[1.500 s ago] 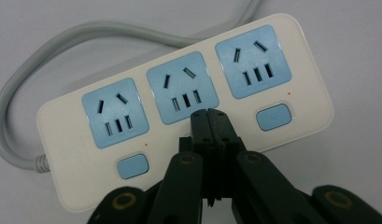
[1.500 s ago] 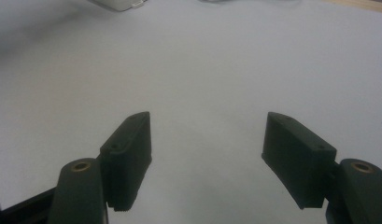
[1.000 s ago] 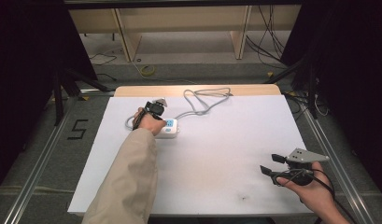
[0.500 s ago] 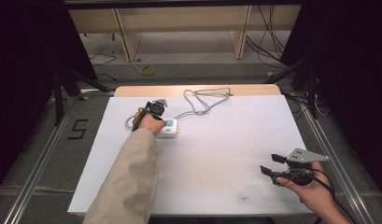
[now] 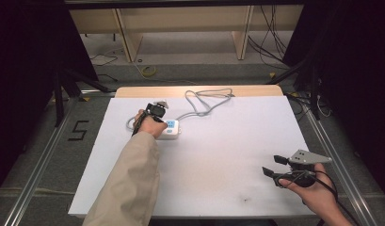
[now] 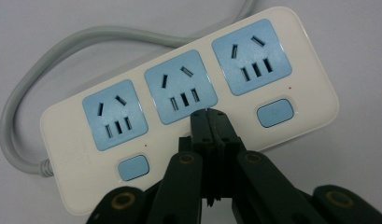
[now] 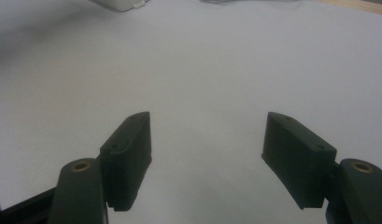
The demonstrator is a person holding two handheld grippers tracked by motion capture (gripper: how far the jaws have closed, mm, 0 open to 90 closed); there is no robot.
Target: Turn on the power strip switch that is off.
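A white power strip (image 5: 172, 128) with three blue sockets lies at the back left of the white tabletop (image 5: 228, 141). Its grey cable (image 5: 199, 101) loops toward the back edge. My left gripper (image 5: 161, 117) is held over the strip, pointing down. In the left gripper view the power strip (image 6: 188, 93) shows close up, and the left gripper (image 6: 208, 115) is shut with its jaws pressed together and nothing between them. Its tips sit just below the middle socket and hide the middle switch. Blue switches (image 6: 274, 113) show on either side. My right gripper (image 5: 274, 165) stands open near the front right, with nothing between the jaws of the right gripper (image 7: 207, 128).
A wooden table edge (image 5: 199, 91) runs along the back, with shelf legs and loose cables on the floor behind it. Metal rails (image 5: 35, 179) flank the table. A "5" mark (image 5: 78, 130) is on the floor at the left.
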